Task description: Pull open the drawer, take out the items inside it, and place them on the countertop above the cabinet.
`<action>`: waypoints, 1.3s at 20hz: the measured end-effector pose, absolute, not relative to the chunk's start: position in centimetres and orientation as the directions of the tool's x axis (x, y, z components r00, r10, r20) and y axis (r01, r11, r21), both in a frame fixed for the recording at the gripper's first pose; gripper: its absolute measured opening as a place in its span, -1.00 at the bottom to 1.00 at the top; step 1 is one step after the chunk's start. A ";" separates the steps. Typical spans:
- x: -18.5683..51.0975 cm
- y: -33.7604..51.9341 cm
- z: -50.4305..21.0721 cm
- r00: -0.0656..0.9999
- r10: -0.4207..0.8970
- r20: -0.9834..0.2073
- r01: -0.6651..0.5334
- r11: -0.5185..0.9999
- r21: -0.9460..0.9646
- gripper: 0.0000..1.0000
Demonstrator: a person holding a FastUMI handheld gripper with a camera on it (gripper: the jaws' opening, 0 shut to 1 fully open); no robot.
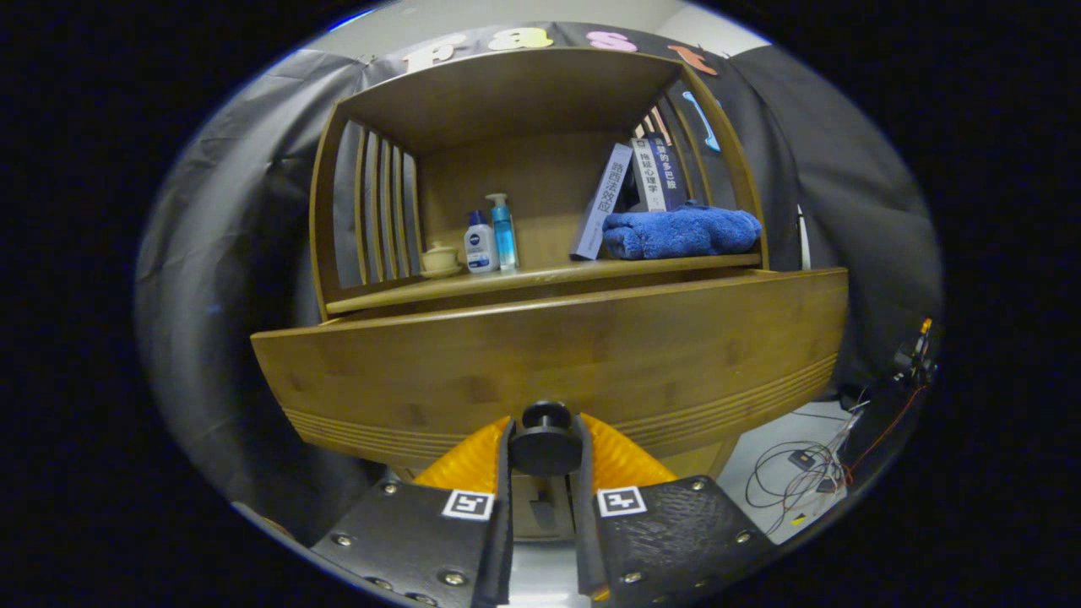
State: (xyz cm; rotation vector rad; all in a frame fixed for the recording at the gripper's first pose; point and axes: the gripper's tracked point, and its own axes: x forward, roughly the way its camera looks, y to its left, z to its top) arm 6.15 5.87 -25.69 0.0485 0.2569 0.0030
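A wooden drawer front (549, 355) stands wide before me, pulled out from the wooden cabinet. Its round black knob (545, 443) sits between my two fingers, and my gripper (545, 456) is shut on it, one finger pressing on each side. Above the drawer front runs the countertop (540, 277) of the cabinet. The inside of the drawer is hidden behind its front panel.
On the countertop, under a wooden hutch (507, 101), stand a small lidded cup (441, 257), a white bottle (481, 243), a blue pump bottle (503, 231), leaning books (629, 190) and a folded blue towel (680, 232). Cables (802, 477) lie on the floor beyond the right finger.
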 end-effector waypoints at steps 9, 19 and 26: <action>2.4 5.7 -26.3 0.962 0.002 -0.272 0.009 0.999 0.038 -0.55; -1.1 5.8 -26.6 0.951 0.016 -0.308 0.002 0.998 0.060 -0.54; -1.3 6.0 -25.6 0.949 0.014 -0.316 -0.008 1.000 0.018 0.24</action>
